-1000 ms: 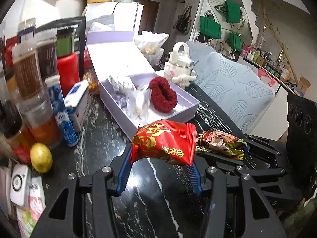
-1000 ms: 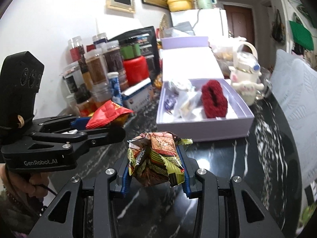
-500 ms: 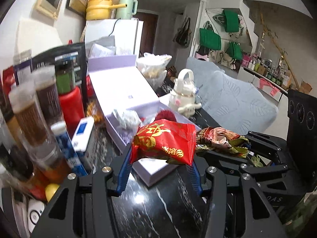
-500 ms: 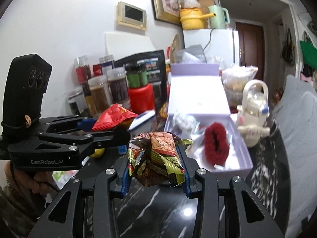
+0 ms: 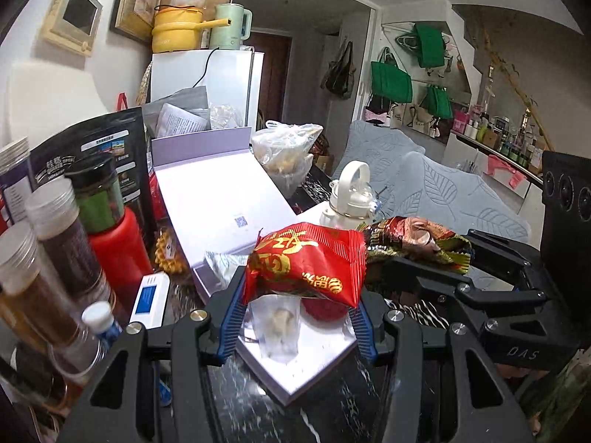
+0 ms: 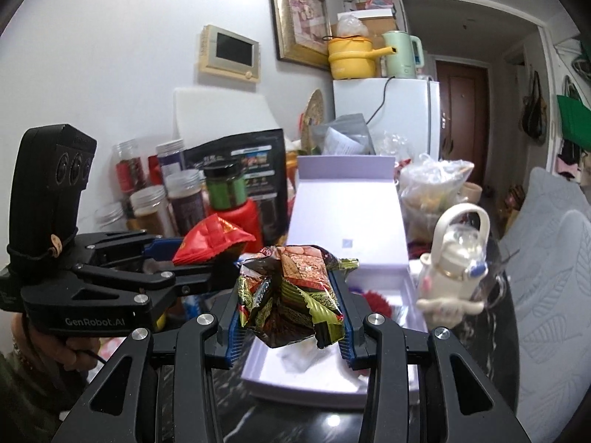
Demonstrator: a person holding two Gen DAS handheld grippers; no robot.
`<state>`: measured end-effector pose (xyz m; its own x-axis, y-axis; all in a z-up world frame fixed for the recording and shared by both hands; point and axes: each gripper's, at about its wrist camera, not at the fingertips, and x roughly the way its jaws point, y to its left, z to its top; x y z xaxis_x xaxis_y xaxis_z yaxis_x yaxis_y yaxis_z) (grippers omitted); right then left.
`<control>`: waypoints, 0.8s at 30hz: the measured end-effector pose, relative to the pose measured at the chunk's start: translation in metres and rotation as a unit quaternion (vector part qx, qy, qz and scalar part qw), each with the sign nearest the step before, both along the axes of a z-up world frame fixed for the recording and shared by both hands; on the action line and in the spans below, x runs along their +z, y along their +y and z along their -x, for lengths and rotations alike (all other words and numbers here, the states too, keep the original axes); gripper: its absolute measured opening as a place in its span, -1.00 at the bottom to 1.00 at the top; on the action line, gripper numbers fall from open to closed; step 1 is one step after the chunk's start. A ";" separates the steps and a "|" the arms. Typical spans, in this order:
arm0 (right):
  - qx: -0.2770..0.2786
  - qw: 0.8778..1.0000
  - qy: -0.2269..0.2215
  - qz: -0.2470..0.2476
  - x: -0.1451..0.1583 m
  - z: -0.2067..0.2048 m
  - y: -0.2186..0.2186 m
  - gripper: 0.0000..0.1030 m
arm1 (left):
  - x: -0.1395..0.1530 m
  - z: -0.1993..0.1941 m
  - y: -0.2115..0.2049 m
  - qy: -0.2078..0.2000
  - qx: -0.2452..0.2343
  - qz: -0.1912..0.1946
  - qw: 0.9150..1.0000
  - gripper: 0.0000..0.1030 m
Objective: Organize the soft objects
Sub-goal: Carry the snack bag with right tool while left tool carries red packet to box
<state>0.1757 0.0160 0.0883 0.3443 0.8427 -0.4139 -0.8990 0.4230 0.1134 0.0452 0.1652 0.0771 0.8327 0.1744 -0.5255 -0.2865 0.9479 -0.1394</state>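
Black marble-look worktop (image 5: 332, 417), white-veined, glossy, running toward a white wall. Cluttered kitchen-living room: white fridge (image 5: 221, 85) behind, yellow pot (image 5: 177, 29) and pale green kettle (image 5: 231, 26) sitting on top; three green bags (image 5: 391, 77) hanging on the far wall; grey leaf-quilted sofa (image 5: 443, 188) flanking the right edge.

Lavender box (image 5: 295, 369), rigid card, lying open mid-worktop with lid (image 5: 218, 199) leaning back; holding a fuzzy red scrunchie (image 5: 325, 310) and a clear crinkly sachet (image 5: 275, 326). White kettle-shaped bottle (image 6: 458, 269) standing just beside the box, toward the right edge. Jars (image 5: 70, 236) crowding the left edge, plastic, screw-capped; exact count impossible to tell. Black pouch (image 5: 92, 147) standing behind them.

Left gripper (image 5: 301, 317) hovering over the box's near end, blue ribbed pads pinching one red packet (image 5: 306, 262), shiny foil, puffed. Right gripper (image 6: 290, 317) also hovering over the box, jaws clamping one brown-green packet (image 6: 291, 295), crumpled foil. Two packets, both off the surface, riding side by side, red one to the left.
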 end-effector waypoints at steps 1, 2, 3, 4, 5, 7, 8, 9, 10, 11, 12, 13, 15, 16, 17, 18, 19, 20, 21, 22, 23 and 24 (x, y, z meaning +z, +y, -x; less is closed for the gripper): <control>-0.001 1.000 0.000 -0.001 0.001 -0.005 0.001 -0.23 | 0.000 -0.004 0.002 0.000 0.001 0.000 1.000 -0.02; -0.003 1.000 -0.001 -0.003 0.001 -0.009 0.002 -0.23 | 0.001 -0.009 0.005 0.002 0.003 0.001 1.000 -0.02; -0.005 1.000 -0.001 -0.004 0.002 -0.013 0.003 -0.23 | 0.000 -0.011 0.005 0.003 0.004 0.001 1.000 -0.02; -0.006 1.000 -0.002 -0.005 0.003 -0.017 0.004 -0.23 | 0.000 -0.017 0.007 0.004 0.002 0.002 1.000 -0.02; -0.008 1.000 -0.004 -0.007 0.003 -0.021 0.005 -0.23 | 0.001 -0.021 0.009 0.005 0.001 0.003 1.000 -0.02; -0.012 1.000 -0.006 -0.009 0.003 -0.029 0.007 -0.23 | 0.000 -0.031 0.012 0.006 -0.001 0.000 1.000 -0.02; -0.015 1.000 -0.006 -0.008 0.002 -0.033 0.008 -0.23 | 0.000 -0.035 0.012 0.007 -0.002 -0.002 1.000 -0.02; -0.017 1.000 -0.006 -0.008 0.002 -0.036 0.009 -0.23 | 0.000 -0.039 0.013 0.008 -0.002 -0.004 1.000 -0.02; -0.017 1.000 -0.005 -0.008 0.000 -0.040 0.009 -0.23 | -0.001 -0.043 0.013 0.009 -0.003 -0.007 1.000 -0.02; -0.016 1.000 -0.003 -0.008 -0.002 -0.043 0.009 -0.23 | -0.001 -0.046 0.013 0.012 -0.003 -0.009 1.000 -0.02; -0.018 1.000 0.000 -0.007 -0.004 -0.046 0.009 -0.23 | -0.002 -0.050 0.013 0.014 -0.003 -0.010 1.000 -0.02; -0.021 1.000 0.004 -0.005 -0.006 -0.050 0.010 -0.23 | -0.003 -0.053 0.013 0.015 -0.003 -0.011 1.000 -0.02; -0.024 1.000 0.010 -0.001 -0.011 -0.055 0.010 -0.23 | -0.006 -0.058 0.013 0.021 -0.005 -0.011 1.000 -0.02; -0.027 1.000 0.014 0.002 -0.014 -0.058 0.010 -0.23 | -0.008 -0.060 0.013 0.023 -0.007 -0.011 1.000 -0.02; -0.029 0.999 0.016 0.005 -0.017 -0.060 0.010 -0.23 | -0.010 -0.063 0.012 0.025 -0.008 -0.012 1.000 -0.02; -0.032 0.999 0.019 0.009 -0.019 -0.062 0.011 -0.23 | -0.011 -0.065 0.012 0.028 -0.008 -0.013 1.000 -0.02; -0.035 0.999 0.022 0.013 -0.022 -0.065 0.011 -0.23 | -0.015 -0.068 0.011 0.032 -0.010 -0.013 0.999 -0.02; -0.037 0.999 0.024 0.018 -0.025 -0.067 0.012 -0.23 | -0.017 -0.070 0.011 0.034 -0.011 -0.012 0.999 -0.02; -0.038 0.999 0.026 0.021 -0.027 -0.068 0.012 -0.23 | -0.020 -0.073 0.012 0.039 -0.013 -0.010 0.999 -0.02; -0.039 0.999 0.027 0.025 -0.029 -0.069 0.013 -0.23 | -0.022 -0.075 0.012 0.041 -0.014 -0.009 0.999 -0.02; -0.041 0.998 0.027 0.029 -0.031 -0.071 0.013 -0.23 | -0.026 -0.078 0.013 0.045 -0.016 -0.007 0.999 -0.02; -0.042 0.998 0.028 0.032 -0.034 -0.072 0.014 -0.23 | -0.027 -0.080 0.013 0.048 -0.017 -0.005 0.999 -0.02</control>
<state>0.2472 0.0300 0.0547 0.3874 0.7831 -0.4865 -0.8530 0.5047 0.1331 0.1249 0.1784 0.0496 0.7843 0.1532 -0.6011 -0.2661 0.9585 -0.1028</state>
